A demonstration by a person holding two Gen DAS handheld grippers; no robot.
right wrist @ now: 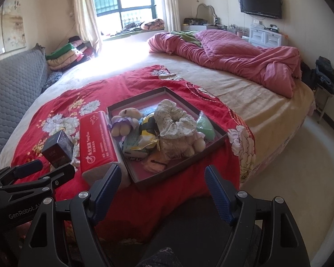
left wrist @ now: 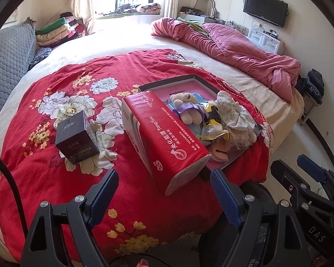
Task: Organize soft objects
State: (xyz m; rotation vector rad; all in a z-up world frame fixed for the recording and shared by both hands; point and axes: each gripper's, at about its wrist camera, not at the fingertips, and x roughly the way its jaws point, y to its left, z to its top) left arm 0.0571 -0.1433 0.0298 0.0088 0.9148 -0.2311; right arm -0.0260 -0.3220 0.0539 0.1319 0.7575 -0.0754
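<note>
On the red flowered blanket [right wrist: 131, 82], a shallow tray [right wrist: 220, 143] holds the soft things: a teddy bear [right wrist: 125, 120], a flowered cloth [right wrist: 176, 120] and some packets (heaped together). A red tissue pack [left wrist: 167, 133] lies touching the tray's left side, with a dark box [left wrist: 76, 136] further left. The left gripper [left wrist: 164, 185] and right gripper [right wrist: 161, 178] both hang released and empty above the blanket's near edge.

Sunlit barred window [right wrist: 124, 0] with cream curtains, wide bed [right wrist: 267, 102] (pink quilt [right wrist: 233, 55] rumpled) — wall-mounted television [right wrist: 259, 0], pale floor [right wrist: 311, 155].
</note>
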